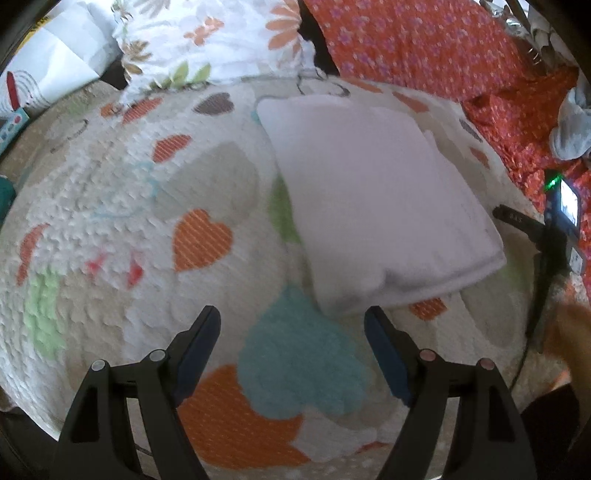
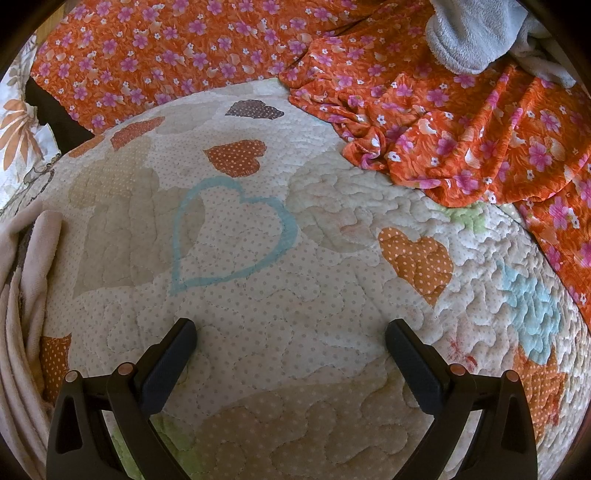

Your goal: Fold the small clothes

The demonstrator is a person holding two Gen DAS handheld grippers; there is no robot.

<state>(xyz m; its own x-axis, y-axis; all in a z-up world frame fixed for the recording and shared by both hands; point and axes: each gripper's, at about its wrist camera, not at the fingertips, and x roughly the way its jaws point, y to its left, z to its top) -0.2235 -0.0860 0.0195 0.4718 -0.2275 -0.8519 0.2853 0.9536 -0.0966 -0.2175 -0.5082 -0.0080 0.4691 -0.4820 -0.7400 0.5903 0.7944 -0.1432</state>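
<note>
lying flat on the heart-patterned quilt (image 1: 110, 192), the folded white cloth (image 1: 373, 199) sits just ahead of the left gripper (image 1: 291, 317), whose jaws stand released and wide apart with nothing between them, the right-hand fingertip close to the cloth's near edge. the right gripper (image 2: 291, 332) hangs over a bare part of the quilt, jaws likewise spread and empty, with the cloth's edge at the far left of its view. an orange floral fabric (image 2: 461, 140) lies crumpled along the quilt's far side, a grey fleece item (image 2: 476, 33) beyond it.
</note>
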